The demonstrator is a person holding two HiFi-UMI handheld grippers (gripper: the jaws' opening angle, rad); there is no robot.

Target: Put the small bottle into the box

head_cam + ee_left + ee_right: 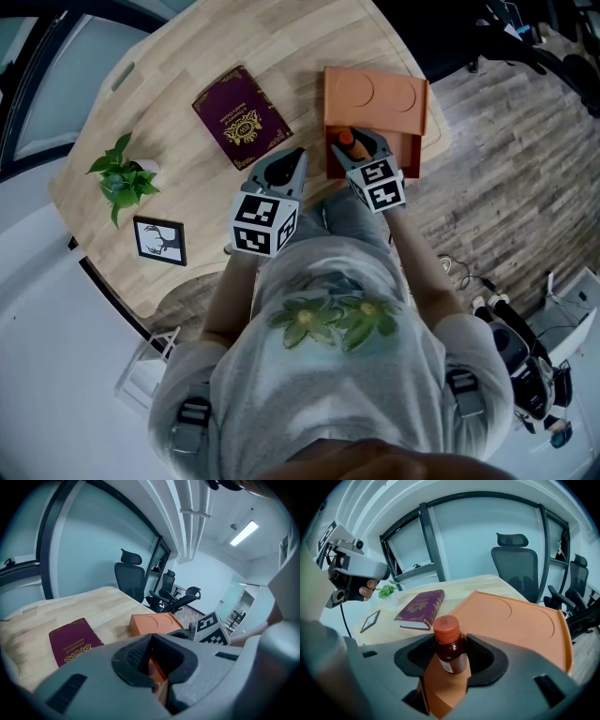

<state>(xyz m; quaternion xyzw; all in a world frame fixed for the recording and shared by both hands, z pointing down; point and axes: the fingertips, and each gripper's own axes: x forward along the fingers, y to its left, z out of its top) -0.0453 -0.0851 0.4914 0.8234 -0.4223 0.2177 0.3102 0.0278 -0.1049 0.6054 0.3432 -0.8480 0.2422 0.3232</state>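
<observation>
A small brown bottle (pixel 449 645) with an orange cap stands upright between the jaws of my right gripper (pixel 450 657), which is shut on it. In the head view the bottle (pixel 346 139) and right gripper (pixel 356 150) are over the near part of the open orange box (pixel 412 150), whose lid (pixel 520 620) lies flat behind. My left gripper (pixel 298 161) hovers just left of the box with nothing in it. In the left gripper view its tips (pixel 151 639) meet, with the orange box (pixel 152 623) beyond.
A maroon book (pixel 242 116) lies left of the box on the wooden table (pixel 187 56). A small potted plant (pixel 122 176) and a framed picture (pixel 159 240) sit near the table's left edge. Office chairs (pixel 513 559) stand beyond the table.
</observation>
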